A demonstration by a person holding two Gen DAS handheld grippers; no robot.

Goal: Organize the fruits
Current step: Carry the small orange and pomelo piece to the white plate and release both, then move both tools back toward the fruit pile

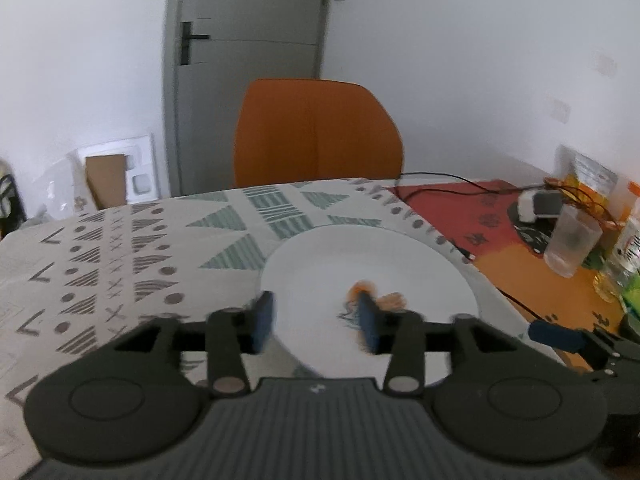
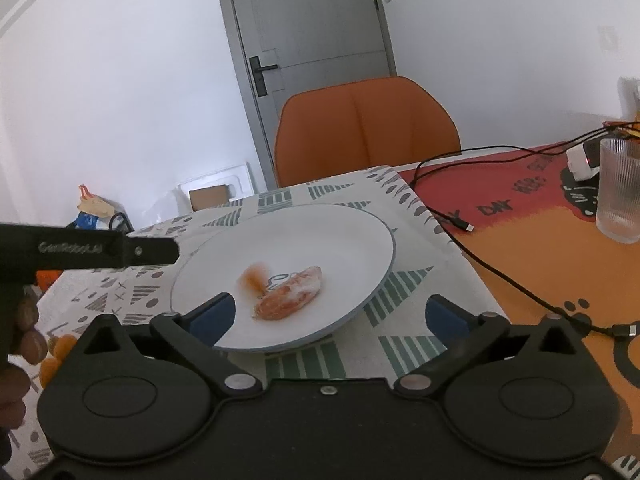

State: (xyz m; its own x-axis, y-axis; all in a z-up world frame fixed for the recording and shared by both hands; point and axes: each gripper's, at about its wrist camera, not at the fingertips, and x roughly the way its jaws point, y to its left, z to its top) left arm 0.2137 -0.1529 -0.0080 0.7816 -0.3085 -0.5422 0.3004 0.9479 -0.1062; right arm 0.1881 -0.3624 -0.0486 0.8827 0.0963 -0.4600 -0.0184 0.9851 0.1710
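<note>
A white plate (image 2: 340,236) sits on the patterned tablecloth; it also shows in the left wrist view (image 1: 400,264). Two orange fruit segments (image 2: 290,294) lie on it side by side, and a smaller blurred orange piece (image 2: 253,276) lies left of them. In the left wrist view the orange piece (image 1: 360,289) and a segment (image 1: 394,300) show by the right pad. My left gripper (image 1: 316,316) is open and empty above the plate's near-left edge. My right gripper (image 2: 328,314) is wide open and empty at the plate's near rim. More orange fruit (image 2: 60,350) lies at the table's left edge.
An orange chair (image 2: 366,128) stands behind the table. A ribbed glass (image 2: 620,196), a white charger (image 2: 582,162) and black cables (image 2: 500,264) lie on the red-orange mat at right. Bottles and packets (image 1: 624,248) crowd the far right. The left gripper's body (image 2: 88,248) reaches in from the left.
</note>
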